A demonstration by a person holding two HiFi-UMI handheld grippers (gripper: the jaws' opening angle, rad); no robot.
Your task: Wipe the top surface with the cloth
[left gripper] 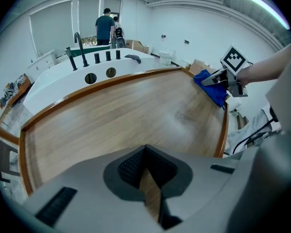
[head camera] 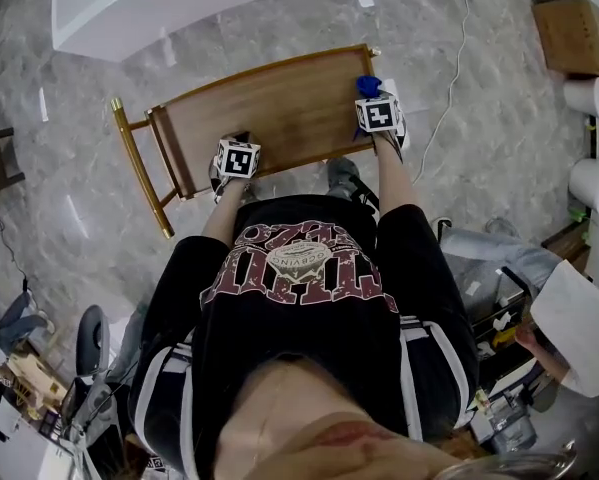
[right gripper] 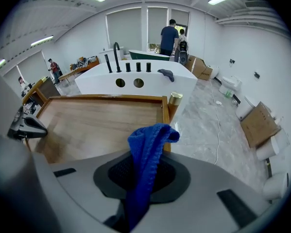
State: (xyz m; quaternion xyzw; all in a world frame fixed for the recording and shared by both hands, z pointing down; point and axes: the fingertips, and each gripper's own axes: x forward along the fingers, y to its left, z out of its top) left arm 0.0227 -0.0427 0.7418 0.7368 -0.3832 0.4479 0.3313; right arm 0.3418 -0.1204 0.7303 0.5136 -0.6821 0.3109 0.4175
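The blue cloth (right gripper: 146, 149) is pinched between the jaws of the right gripper (head camera: 373, 100), with its loose end poking up past the tips. In the head view it sits at the upper right corner of the wooden top (head camera: 269, 108). The left gripper (left gripper: 146, 165) is over the top's near edge, centre-left of the head view, its jaws pressed together on nothing.

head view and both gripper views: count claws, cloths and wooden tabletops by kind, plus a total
claws: 2 (left claw shut, empty; right claw shut on the blue cloth)
blue cloth: 1
wooden tabletop: 1
total: 4
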